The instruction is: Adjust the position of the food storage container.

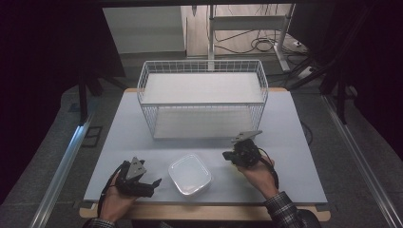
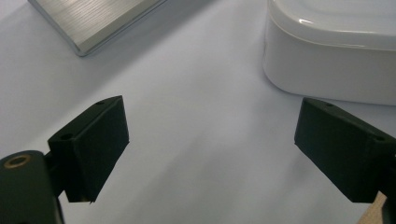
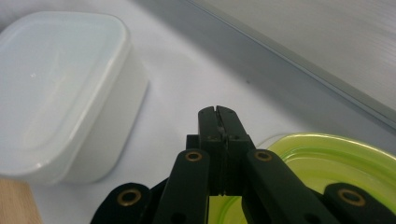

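A white lidded container (image 1: 190, 174) sits on the pale table (image 1: 285, 142) near the front edge, between the two hands. My left gripper (image 1: 153, 184) rests just left of it, jaws pointing toward it. In the left gripper view the left gripper (image 2: 212, 140) stands open wide over bare tabletop, with the container (image 2: 336, 46) ahead to the right. My right gripper (image 1: 226, 155) is to the container's right, aimed left. Seen from its own camera, the right gripper (image 3: 218, 112) is shut, pads together, with the container (image 3: 60, 88) ahead on the left. A yellow-green round rim (image 3: 327, 163) lies under it; contact is unclear.
A white wire basket (image 1: 204, 104) with a pale floor stands at the middle back of the table. An aluminium rail (image 1: 66, 161) runs along the left side of the table, and its end (image 2: 93, 23) is ahead of the left gripper. Cables lie on the floor behind.
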The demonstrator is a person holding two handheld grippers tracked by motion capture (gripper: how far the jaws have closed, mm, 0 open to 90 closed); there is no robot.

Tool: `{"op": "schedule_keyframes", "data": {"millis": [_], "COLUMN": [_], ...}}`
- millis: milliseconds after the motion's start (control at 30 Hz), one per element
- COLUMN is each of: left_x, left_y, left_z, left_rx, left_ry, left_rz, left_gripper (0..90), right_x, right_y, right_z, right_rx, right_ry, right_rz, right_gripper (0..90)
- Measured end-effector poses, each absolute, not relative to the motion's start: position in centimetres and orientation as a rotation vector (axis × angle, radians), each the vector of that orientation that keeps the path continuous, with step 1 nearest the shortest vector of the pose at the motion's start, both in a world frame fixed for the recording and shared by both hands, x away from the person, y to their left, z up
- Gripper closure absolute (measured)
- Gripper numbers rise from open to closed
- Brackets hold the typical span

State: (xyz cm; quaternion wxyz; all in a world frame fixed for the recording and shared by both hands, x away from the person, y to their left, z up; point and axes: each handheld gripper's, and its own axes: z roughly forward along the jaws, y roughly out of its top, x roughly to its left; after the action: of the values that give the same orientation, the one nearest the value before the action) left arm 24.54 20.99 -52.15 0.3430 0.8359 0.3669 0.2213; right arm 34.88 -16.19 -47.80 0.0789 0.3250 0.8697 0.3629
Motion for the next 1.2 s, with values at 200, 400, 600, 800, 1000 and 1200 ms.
{"op": "schedule_keyframes", "data": {"millis": [200,400,600,800,1000,1200], "left_x": [24.5,24.4,24.4,24.4,24.4,24.4], "left_y": [20.6,20.2,20.4,20.4,20.4,20.6], "left_z": [-52.2,-52.3,-52.3,-52.3,-52.3,-52.2], "left_rx": [2.206,2.213,2.211,2.2,2.199,2.189], "left_ry": [0.951,0.946,0.947,0.954,0.958,0.965], "left_rz": [0.601,0.616,0.616,0.612,0.615,0.617], "left_gripper": [9.9,11.1,12.3,13.5,14.2,15.3], "right_x": [34.8,34.7,34.4,34.3,34.1,33.9], "right_y": [-18.5,-20.3,-22.3,-24.3,-25.4,-26.1], "right_z": [-47.7,-47.6,-47.6,-47.5,-47.4,-47.4], "right_rx": [1.035,1.082,1.123,1.173,1.2,1.21], "right_ry": [2.563,2.531,2.496,2.451,2.426,2.401], "right_rz": [1.087,1.086,1.08,1.078,1.07,1.068], "right_gripper": [89.9,89.9,89.9,89.9,89.9,89.9]}}
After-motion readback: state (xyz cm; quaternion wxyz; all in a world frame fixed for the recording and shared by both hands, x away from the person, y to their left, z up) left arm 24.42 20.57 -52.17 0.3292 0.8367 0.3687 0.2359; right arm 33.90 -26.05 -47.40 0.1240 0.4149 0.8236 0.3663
